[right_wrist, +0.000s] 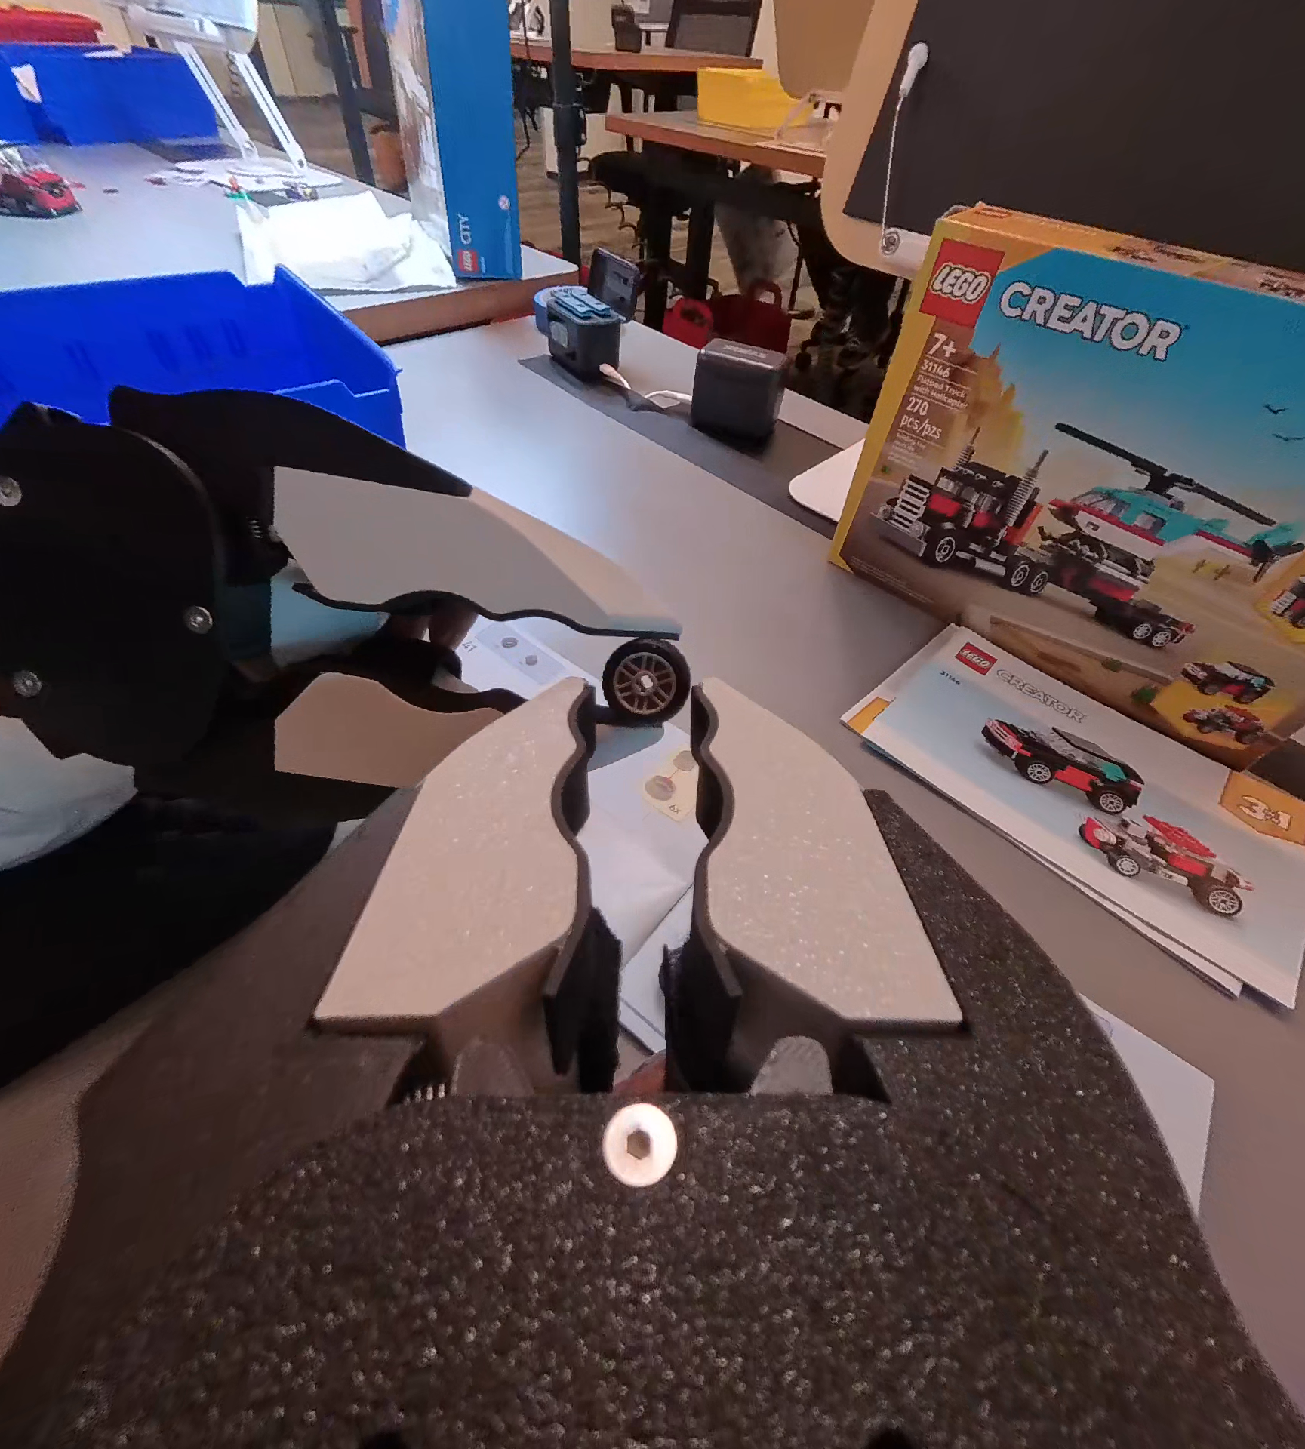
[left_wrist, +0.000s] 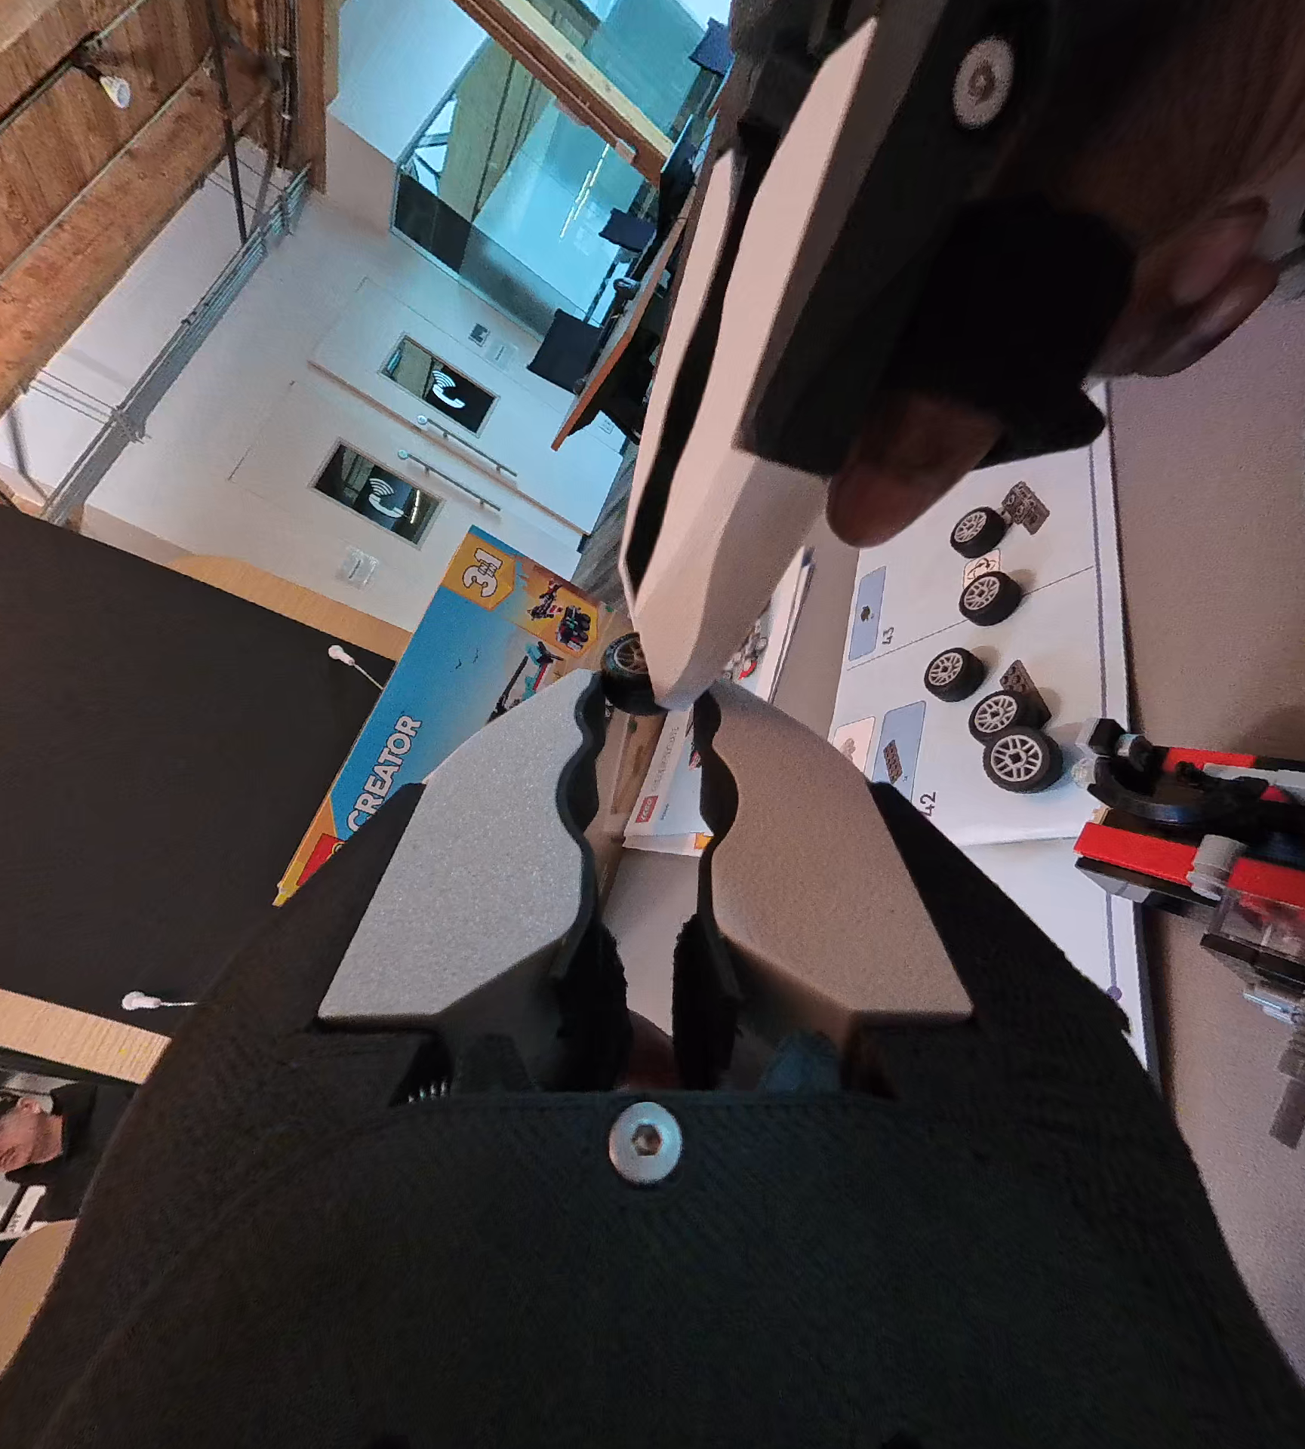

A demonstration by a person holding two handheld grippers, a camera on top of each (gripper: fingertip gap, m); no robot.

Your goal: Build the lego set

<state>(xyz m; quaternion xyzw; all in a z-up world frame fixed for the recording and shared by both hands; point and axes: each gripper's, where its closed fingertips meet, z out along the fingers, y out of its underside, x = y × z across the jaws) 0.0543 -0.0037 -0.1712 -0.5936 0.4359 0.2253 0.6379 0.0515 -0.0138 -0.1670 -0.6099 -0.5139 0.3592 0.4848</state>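
Grey worktop [right_wrist: 751, 549] underneath everything. At its left side, a blue bin [right_wrist: 163, 345]. Toward the far right edge, the set's box [right_wrist: 1104, 470] standing upright in front of a dark panel, with a closed booklet [right_wrist: 1104, 823] lying flat just before it. Left gripper [left_wrist: 649, 694] reaching in from the left in the right wrist view, fingers pinching a wheel [right_wrist: 645, 678] at their very tips, one finger above the tyre and one below, hub facing the right wrist camera. Right gripper [right_wrist: 641, 694] pointed straight at that wheel, fingers spread a little, tips on either side of it; cannot tell whether they touch it. Gloved hand [left_wrist: 1025, 274] wrapped round the right gripper's body in the left wrist view. Open instruction pages [left_wrist: 1041, 808] spread flat on the worktop below both grippers. Half-built truck [left_wrist: 1221, 847] in red, black and grey resting at one edge of those pages. Five loose wheels [left_wrist: 1021, 757] lying on the pages near the truck, some beside small grey pieces, well apart from the held wheel, which hangs above the pages, clear of the worktop.
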